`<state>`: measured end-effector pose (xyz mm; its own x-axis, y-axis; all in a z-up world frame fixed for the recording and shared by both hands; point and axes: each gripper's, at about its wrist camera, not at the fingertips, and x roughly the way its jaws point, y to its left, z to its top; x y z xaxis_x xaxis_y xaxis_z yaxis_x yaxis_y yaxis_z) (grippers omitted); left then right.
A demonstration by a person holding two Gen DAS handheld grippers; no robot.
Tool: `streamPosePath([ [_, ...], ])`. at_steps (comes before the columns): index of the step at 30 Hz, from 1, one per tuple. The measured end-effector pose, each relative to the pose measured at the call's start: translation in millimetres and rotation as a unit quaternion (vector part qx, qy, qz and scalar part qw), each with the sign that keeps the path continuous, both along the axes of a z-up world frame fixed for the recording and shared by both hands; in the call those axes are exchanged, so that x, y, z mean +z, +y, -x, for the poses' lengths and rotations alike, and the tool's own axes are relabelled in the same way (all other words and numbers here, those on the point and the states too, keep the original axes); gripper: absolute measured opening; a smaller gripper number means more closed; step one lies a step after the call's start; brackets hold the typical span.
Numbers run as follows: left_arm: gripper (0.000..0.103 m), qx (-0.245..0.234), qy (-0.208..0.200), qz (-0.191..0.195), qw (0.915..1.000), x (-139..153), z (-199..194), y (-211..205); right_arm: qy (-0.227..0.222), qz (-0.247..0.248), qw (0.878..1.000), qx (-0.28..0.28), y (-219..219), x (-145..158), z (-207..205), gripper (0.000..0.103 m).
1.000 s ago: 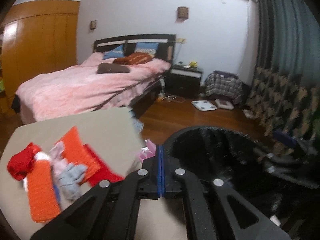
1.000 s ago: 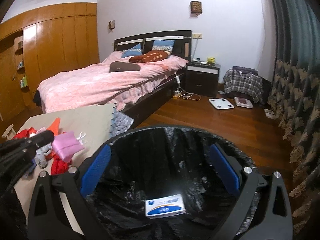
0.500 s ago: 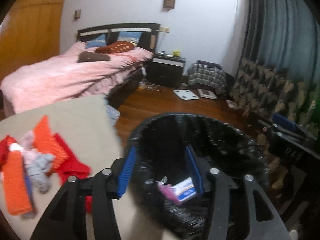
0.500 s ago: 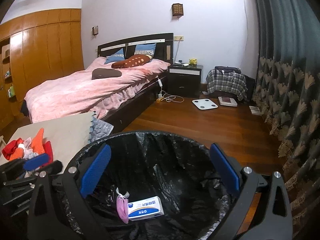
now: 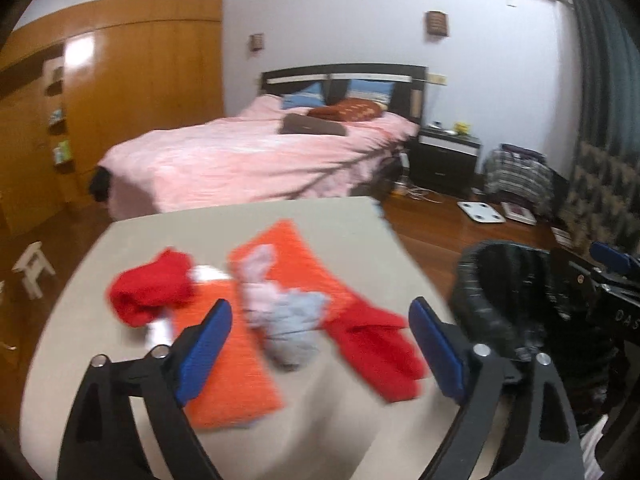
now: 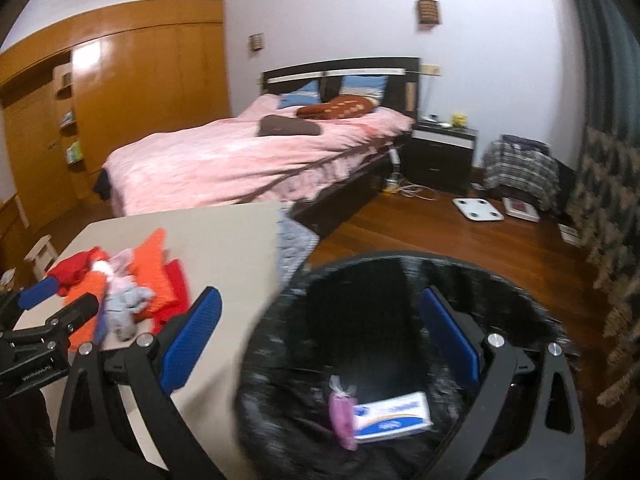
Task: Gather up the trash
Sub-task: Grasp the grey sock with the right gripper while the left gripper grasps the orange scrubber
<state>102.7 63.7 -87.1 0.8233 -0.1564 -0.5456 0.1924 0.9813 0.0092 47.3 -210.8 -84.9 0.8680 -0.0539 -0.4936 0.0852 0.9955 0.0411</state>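
— Bedroom light is falling on a beige tabletop, with a pink bed behind it. What is lying there?

— Red and orange cloths are sitting in a heap. My left gripper is hovering over them, jaws spread and holding nothing.

— And the trash?

— A pink wrapper and a white box are lying inside the black-lined trash bin. My right gripper is hanging above it, jaws spread wide.

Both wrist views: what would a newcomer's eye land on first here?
Probably the bright red and orange cloth pile on the beige table, right ahead of the open left claw. Then the black-lined trash bin beside the table, holding a white-and-blue box and a pink wrapper.
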Motion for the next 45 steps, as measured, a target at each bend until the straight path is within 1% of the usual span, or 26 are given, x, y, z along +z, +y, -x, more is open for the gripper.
streamPosePath([
  [5, 0.089, 0.06, -0.007, -0.015, 0.9981, -4.0, -2.8, 46.5, -0.005, 0.003, 0.999, 0.043, 42.7, 1.6, -20.5, 0.096],
  [13, 0.089, 0.118, 0.005, -0.02, 0.9928, -21.8, -4.6, 96.7, 0.009, -0.001, 0.994, 0.107, 111.3, -11.8, -52.1, 0.096],
  [14, 0.089, 0.124, 0.007, -0.02, 0.9921, -25.1, -4.5, 101.4, 0.013, -0.002, 0.993, 0.114, 118.9, -13.8, -55.1, 0.095],
  [17, 0.089, 0.138, 0.014, -0.016, 0.9902, -32.5, -6.3, 115.1, 0.025, -0.001, 0.99, 0.136, 139.5, -22.3, -61.3, 0.083],
  [19, 0.089, 0.147, 0.017, -0.013, 0.9889, -35.6, -7.9, 122.8, 0.035, 0.001, 0.988, 0.148, 153.1, -28.4, -67.3, 0.08],
  [20, 0.089, 0.15, 0.017, -0.012, 0.9885, -36.8, -8.2, 125.2, 0.043, -0.001, 0.987, 0.152, 158.5, -32.0, -71.0, 0.076],
  [21, 0.089, 0.153, 0.018, -0.012, 0.988, -38.1, -9.1, 128.9, 0.049, -0.003, 0.987, 0.156, 160.6, -34.9, -72.5, 0.071],
  [23, 0.088, 0.157, 0.019, -0.014, 0.9873, -39.9, -10.2, 132.4, 0.062, -0.008, 0.984, 0.165, 167.8, -41.3, -77.0, 0.067],
  [26, 0.086, 0.163, 0.021, -0.015, 0.9863, -42.8, -10.4, 139.5, 0.078, -0.006, 0.981, 0.178, 177.2, -50.1, -80.0, 0.058],
  [28, 0.086, 0.169, 0.022, -0.013, 0.9852, -44.1, -11.2, 144.7, 0.087, -0.003, 0.978, 0.187, 184.0, -55.0, -82.4, 0.055],
  [29, 0.086, 0.171, 0.022, -0.012, 0.985, -44.6, -10.3, 146.6, 0.092, -0.001, 0.977, 0.191, 187.1, -57.2, -83.7, 0.05],
  [31, 0.085, 0.173, 0.023, -0.012, 0.9846, -45.4, -9.7, 148.7, 0.102, -0.001, 0.974, 0.204, 193.4, -60.3, -87.7, 0.047],
  [33, 0.085, 0.174, 0.023, -0.011, 0.9844, -45.8, -7.8, 150.3, 0.113, 0.006, 0.971, 0.21, 198.4, -63.2, -91.1, 0.039],
  [36, 0.084, 0.173, 0.025, -0.006, 0.9845, -45.9, -6.8, 150.2, 0.114, 0.002, 0.968, 0.223, 199.0, -62.7, -89.6, 0.034],
  [39, 0.083, 0.166, 0.026, -0.007, 0.9857, -45.9, -6.9, 145.3, 0.106, -0.004, 0.969, 0.225, 195.2, -59.2, -83.6, 0.032],
  [42, 0.08, 0.157, 0.026, -0.003, 0.9873, -44.1, -5.9, 138.0, 0.083, -0.014, 0.972, 0.221, 181.5, -46.5, -71.7, 0.032],
  [45, 0.074, 0.134, 0.032, 0.007, 0.9905, -42.4, -6.5, 124.8, 0.071, -0.019, 0.974, 0.213, 168.4, -36.2, -62.5, 0.032],
])
